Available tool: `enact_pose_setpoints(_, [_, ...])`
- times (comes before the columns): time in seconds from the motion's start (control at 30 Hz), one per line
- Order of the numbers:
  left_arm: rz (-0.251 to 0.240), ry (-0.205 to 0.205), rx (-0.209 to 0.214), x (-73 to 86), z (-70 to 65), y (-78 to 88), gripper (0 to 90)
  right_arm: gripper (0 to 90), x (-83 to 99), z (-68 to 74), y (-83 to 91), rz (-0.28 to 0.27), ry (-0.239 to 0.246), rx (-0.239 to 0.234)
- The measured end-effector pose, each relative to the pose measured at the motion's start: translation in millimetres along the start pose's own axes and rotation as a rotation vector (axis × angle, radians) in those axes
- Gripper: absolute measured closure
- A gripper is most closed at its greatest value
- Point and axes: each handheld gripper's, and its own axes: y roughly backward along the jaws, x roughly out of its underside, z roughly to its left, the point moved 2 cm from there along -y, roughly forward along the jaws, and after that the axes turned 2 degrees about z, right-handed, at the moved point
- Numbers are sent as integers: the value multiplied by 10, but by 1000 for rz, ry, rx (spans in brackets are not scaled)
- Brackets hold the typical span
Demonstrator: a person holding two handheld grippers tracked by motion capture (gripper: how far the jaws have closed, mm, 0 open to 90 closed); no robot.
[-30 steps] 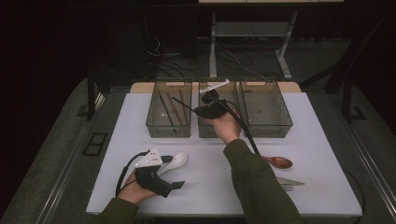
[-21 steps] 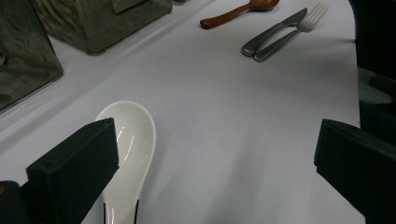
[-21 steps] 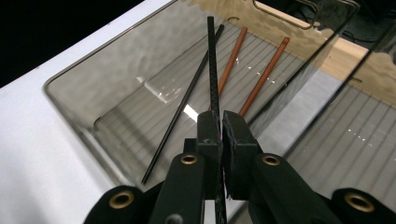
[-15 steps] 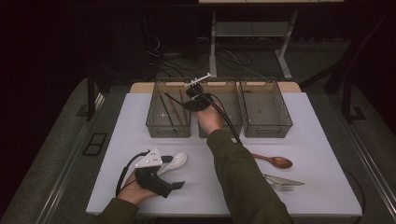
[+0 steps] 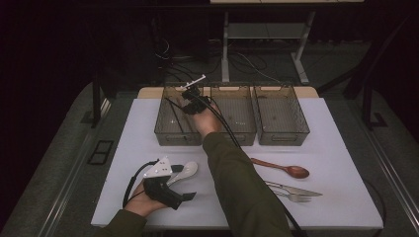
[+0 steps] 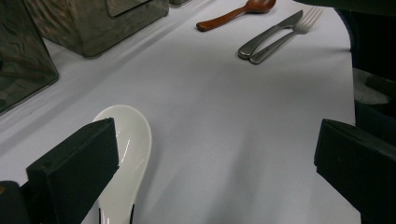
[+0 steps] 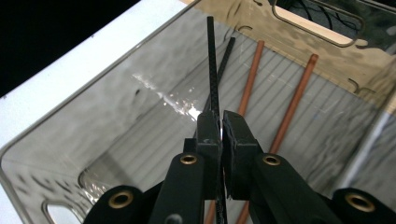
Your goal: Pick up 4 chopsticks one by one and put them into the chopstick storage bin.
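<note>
My right gripper (image 5: 190,98) hangs over the left clear bin (image 5: 165,133). In the right gripper view its jaws (image 7: 221,122) are shut on a black chopstick (image 7: 212,65) that points down into the bin (image 7: 93,107). On the bin floor lie another black chopstick (image 7: 225,58) and two brown ones (image 7: 252,74). Near the table's front left edge my left gripper (image 5: 184,185) rests low and open. A white ceramic spoon (image 5: 185,171) lies by its left jaw (image 6: 123,154), with nothing gripped between the pads (image 6: 215,154).
Two more clear bins stand in the row, middle (image 5: 232,131) and right (image 5: 281,133). A wooden spoon (image 5: 281,168), a knife (image 5: 294,189) and a fork (image 5: 296,197) lie on the white table at front right. My right forearm crosses the table's middle.
My right hand has carried the black chopstick leftward from the middle bin to over the left bin. The left hand and the white spoon have stayed put.
</note>
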Motion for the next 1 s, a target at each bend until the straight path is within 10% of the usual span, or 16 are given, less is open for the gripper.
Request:
enact_pose_setpoints(0.43, [0, -3, 3, -3, 10, 10, 0, 592, 22, -26, 103, -25, 2, -44])
enact_pose_setpoints(1.0, [10, -9, 0, -3, 24, -5, 0, 389, 430, -263, 689, -117, 23, -138])
